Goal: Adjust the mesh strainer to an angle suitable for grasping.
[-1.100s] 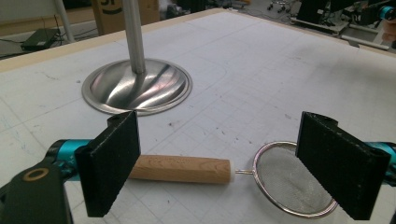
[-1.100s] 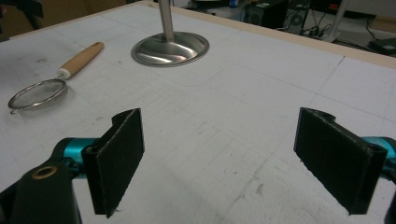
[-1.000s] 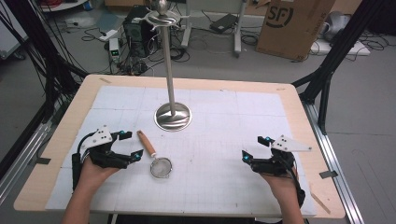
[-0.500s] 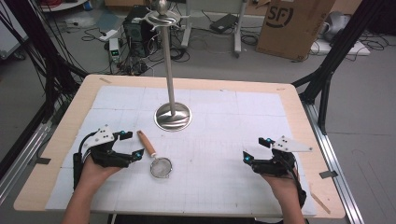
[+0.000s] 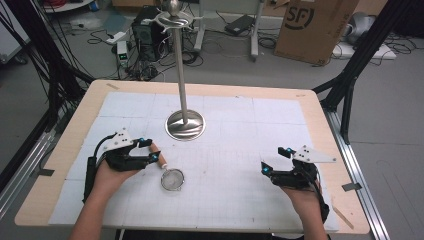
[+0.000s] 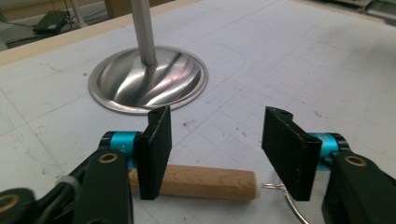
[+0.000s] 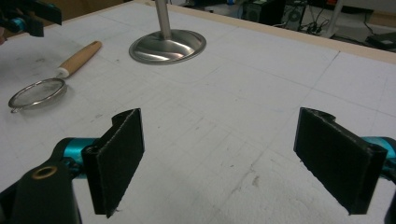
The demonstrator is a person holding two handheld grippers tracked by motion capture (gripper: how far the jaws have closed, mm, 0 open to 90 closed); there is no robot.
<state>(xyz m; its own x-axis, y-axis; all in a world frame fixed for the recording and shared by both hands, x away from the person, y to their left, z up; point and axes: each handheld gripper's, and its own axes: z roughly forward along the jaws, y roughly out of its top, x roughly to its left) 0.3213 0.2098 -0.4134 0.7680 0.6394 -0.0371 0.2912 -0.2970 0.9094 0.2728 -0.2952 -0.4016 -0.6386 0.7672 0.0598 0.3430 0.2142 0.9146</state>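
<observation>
A small wire sieve (image 5: 172, 179) with a wooden handle (image 5: 159, 156) lies on the white mat, left of centre. My left gripper (image 5: 149, 152) is low over that handle. In the left gripper view the handle (image 6: 205, 182) lies lengthwise beneath my left gripper (image 6: 217, 140). Its jaws have just been closing, and the pads still stand apart, pressing on nothing. My right gripper (image 5: 274, 161) rests at the front right, wide open with bare mat between its pads (image 7: 119, 158). From there the sieve (image 7: 37, 93) shows far off at the left.
A tall steel stand with a round base (image 5: 185, 125) and hooks at its top (image 5: 173, 17) rises from the mat's middle back, just beyond the sieve. The wooden table edge (image 5: 330, 150) frames the mat. Cables and a cardboard box (image 5: 315, 27) lie on the floor behind.
My left gripper has shifted slightly right, onto the sieve's handle, and its jaws stand narrower than before. The right gripper and the sieve have kept still.
</observation>
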